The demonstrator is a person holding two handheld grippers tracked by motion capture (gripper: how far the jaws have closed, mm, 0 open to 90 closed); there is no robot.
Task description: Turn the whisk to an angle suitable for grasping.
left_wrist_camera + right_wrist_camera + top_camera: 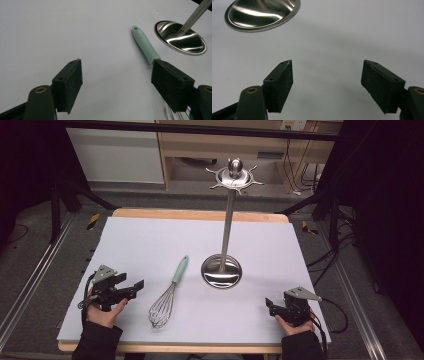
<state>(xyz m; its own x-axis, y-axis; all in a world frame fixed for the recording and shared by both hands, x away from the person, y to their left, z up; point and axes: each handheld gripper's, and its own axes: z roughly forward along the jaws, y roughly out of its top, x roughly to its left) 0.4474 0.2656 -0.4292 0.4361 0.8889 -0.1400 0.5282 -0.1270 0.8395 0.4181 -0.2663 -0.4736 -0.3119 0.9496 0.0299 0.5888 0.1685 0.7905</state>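
A whisk (166,296) with a mint-green handle (145,45) and wire head lies flat on the white table cover, handle pointing away from me. To its right stands a steel utensil stand (226,220): round base (221,271), tall pole, hooked crown on top. My left gripper (131,287) rests at the front left, open, its jaws pointing toward the whisk and wide apart with nothing between them (116,82). My right gripper (271,307) sits at the front right, open and empty (327,85), with the stand's base (262,13) ahead of it.
The white cover (150,245) lies over a wooden table (200,214). Beyond the table are a floor, dark frame legs and a wooden cabinet (220,145). Cables (330,260) run along the right side.
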